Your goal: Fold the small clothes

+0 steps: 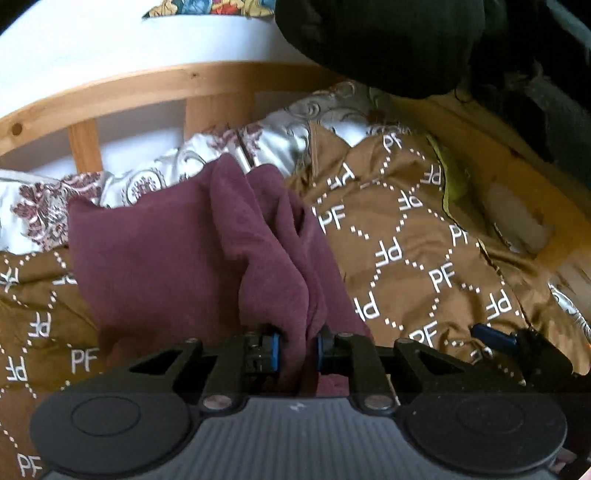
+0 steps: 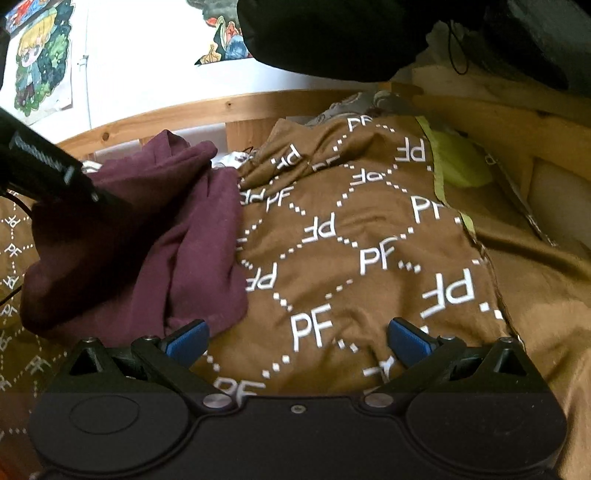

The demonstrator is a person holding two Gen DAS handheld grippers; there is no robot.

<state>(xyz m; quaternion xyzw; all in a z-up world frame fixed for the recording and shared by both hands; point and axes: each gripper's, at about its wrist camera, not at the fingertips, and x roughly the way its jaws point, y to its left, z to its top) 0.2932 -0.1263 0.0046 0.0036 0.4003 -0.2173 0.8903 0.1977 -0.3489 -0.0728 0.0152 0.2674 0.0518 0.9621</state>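
A maroon garment (image 1: 177, 251) lies bunched on a brown bedspread printed with white "PF" letters (image 1: 413, 236). My left gripper (image 1: 298, 349) is shut on a fold of the maroon garment at its near edge. In the right wrist view the same garment (image 2: 155, 251) lies at the left, with the left gripper's dark body (image 2: 48, 170) over it. My right gripper (image 2: 297, 338) is open and empty, its blue pads wide apart just above the bedspread (image 2: 369, 240), right of the garment. One right fingertip (image 1: 493, 334) shows in the left wrist view.
A wooden bed frame (image 1: 147, 88) runs along the back against a white wall. A white floral pillow (image 1: 55, 206) lies at the back left. A yellow-green cloth (image 2: 458, 158) lies at the back right. A black mass (image 2: 332, 33) hangs overhead. Posters (image 2: 40, 62) hang on the wall.
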